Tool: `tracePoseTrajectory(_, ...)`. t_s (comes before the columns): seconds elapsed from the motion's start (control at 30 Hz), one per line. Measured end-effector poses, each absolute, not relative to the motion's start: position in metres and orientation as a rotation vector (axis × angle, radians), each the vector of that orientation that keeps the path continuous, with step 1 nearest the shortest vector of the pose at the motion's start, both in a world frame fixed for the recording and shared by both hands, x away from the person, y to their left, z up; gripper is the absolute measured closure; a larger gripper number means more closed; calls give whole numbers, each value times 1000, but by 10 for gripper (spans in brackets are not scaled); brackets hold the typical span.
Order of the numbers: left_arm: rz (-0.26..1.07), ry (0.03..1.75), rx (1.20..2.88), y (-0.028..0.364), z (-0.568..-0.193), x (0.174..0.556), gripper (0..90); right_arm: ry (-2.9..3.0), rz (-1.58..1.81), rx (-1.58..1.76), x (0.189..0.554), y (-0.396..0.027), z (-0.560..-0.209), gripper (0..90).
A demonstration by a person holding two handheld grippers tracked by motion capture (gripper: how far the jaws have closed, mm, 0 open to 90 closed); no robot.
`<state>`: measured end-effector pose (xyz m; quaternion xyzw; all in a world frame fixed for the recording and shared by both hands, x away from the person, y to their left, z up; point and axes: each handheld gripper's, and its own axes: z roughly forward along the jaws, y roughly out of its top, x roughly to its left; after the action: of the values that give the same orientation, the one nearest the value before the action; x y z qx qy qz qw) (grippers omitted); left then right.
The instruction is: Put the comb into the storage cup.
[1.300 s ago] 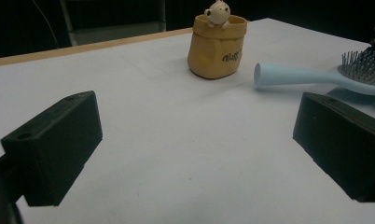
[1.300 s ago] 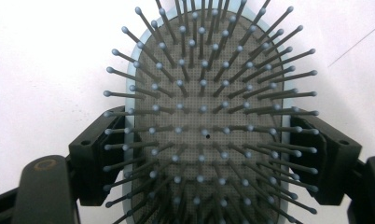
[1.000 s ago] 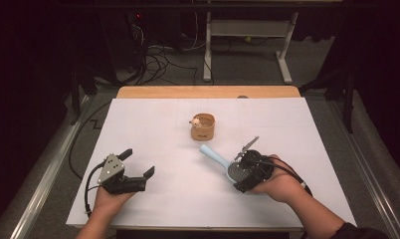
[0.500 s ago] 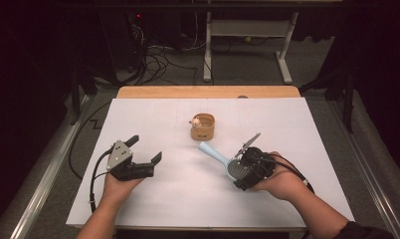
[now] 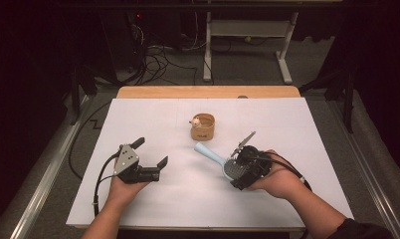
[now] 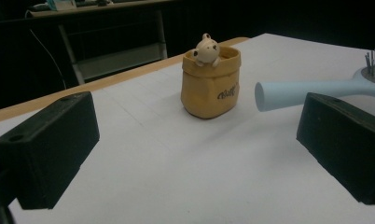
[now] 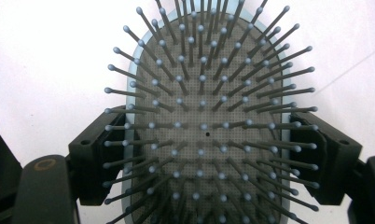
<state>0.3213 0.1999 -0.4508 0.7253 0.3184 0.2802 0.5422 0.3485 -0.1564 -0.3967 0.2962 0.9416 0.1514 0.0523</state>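
Note:
A light blue hairbrush lies right of the table's middle, handle toward a small tan pouch-shaped cup with a bear figure on its rim. My right gripper is shut on the brush head. In the right gripper view the bristled head sits between the black fingers, which press on both its sides. My left gripper hovers open at the left with nothing in it. Seen from the left gripper, the cup stands ahead between the jaws and the brush handle comes in from the right.
A white sheet covers the table, with a wooden edge at the far side. Beyond it are a metal desk frame and floor cables. Metal rails run along both sides of the table.
My left gripper has moved right and slightly away from the person, toward the table's middle. The right gripper and the brush have stayed put.

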Motion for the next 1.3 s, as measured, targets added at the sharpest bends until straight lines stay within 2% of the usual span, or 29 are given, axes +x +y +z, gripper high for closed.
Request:
tracePoseTrajectory(0.7,652,741,1784,191,-465,314,0,2893,444,869,349,-145,-398,209)
tracePoseTrajectory(1.3,697,721,1808,190,-464,312,0,2914,444,835,352,-134,-390,210)
